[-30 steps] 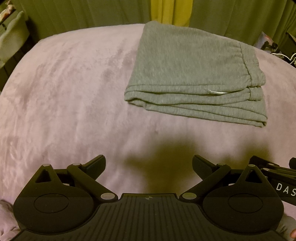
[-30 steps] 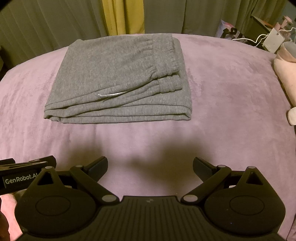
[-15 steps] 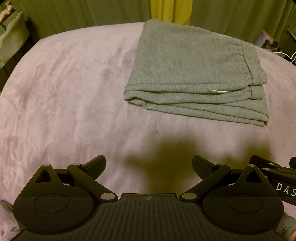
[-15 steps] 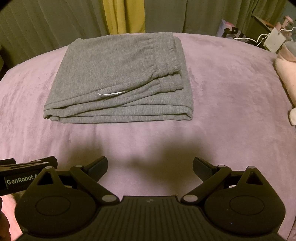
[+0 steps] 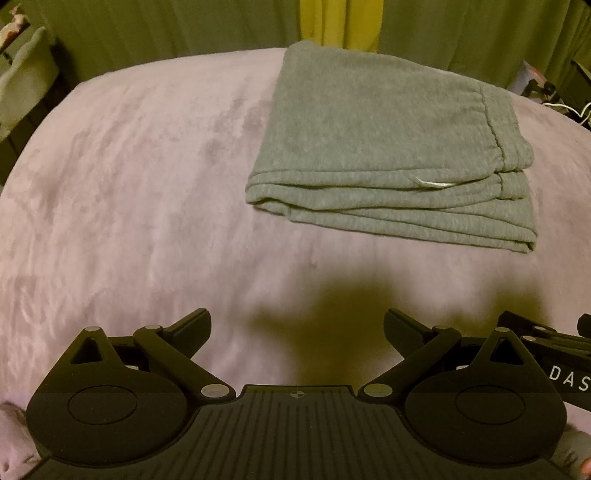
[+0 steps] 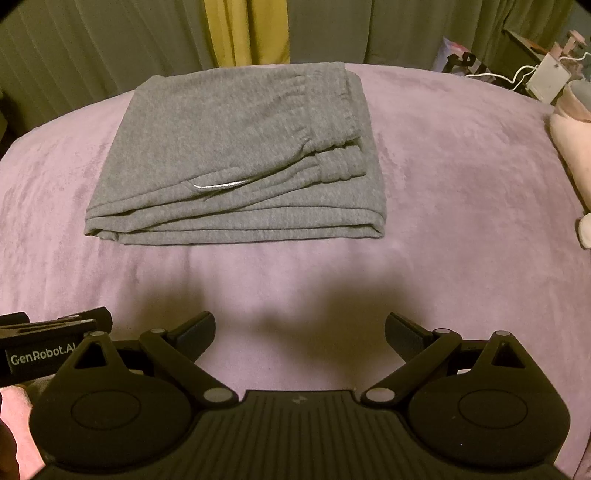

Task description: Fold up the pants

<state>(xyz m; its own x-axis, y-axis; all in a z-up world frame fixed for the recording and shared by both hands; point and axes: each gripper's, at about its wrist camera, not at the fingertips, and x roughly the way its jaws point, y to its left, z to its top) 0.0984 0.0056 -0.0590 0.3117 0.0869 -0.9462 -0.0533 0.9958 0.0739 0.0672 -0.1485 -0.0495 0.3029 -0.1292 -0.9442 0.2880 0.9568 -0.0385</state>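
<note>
Grey fleece pants (image 6: 236, 162) lie folded in compact stack on mauve plush blanket (image 5: 129, 184), far side of bed near green curtains (image 6: 369, 29). Your risk now: reaching back in could snag loose top layer or white drawstring (image 6: 219, 185) and undo fold; soft blanket lets stack slide. Left gripper (image 5: 297, 326) and right gripper (image 6: 300, 328) both spread wide, empty, hovering over bare blanket, well apart from pants. Fold looks finished, in my judgement.
</note>
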